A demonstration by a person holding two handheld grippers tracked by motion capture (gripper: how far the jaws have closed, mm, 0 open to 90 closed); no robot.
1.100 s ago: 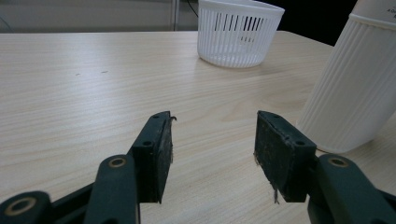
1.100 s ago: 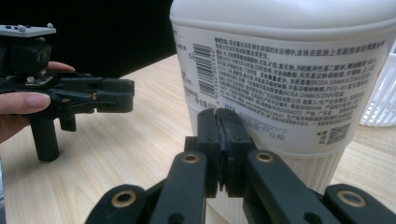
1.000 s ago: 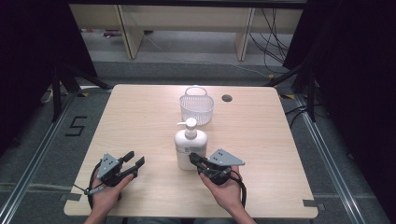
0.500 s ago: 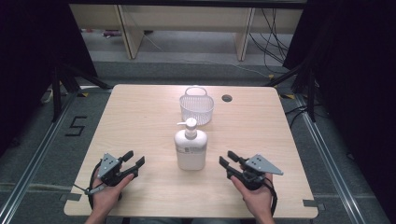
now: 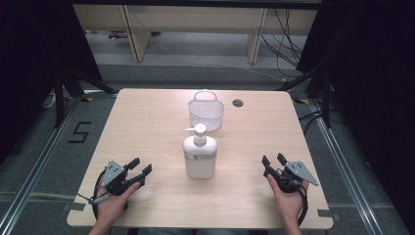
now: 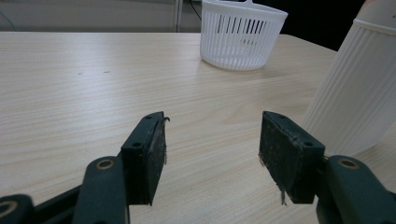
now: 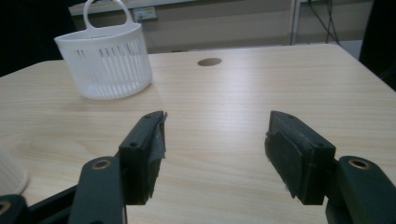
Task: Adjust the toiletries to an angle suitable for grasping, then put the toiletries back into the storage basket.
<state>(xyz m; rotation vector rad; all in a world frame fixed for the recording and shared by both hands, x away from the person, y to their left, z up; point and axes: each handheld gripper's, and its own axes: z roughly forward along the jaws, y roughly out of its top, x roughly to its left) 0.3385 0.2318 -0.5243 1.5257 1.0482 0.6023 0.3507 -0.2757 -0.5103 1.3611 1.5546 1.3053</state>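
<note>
Our left gripper (image 5: pixel 138 167): held low at seven o'clock, jaws spread wide, nothing between them, pointing toward two o'clock. Our right gripper (image 5: pixel 274 160): held low at five o'clock, jaws likewise parted and empty, pointing toward eleven o'clock. Both hands grip from behind.

Light falls evenly from above on the bench (image 5: pixel 147 127), which is bright and pale against dark, nearly black surroundings at both sides of the high view. Shadows are soft and short; the white bottle (image 5: pixel 199 155) casts only a faint one at its base. The high view is slightly soft, so small print on the bottle's label cannot be read. In both gripper views the jaws close to the lens are a little blurred, the basket (image 7: pixel 105 60) farther off is fairly sharp, and a mild sheen, perhaps glare, lies on the wood.
</note>
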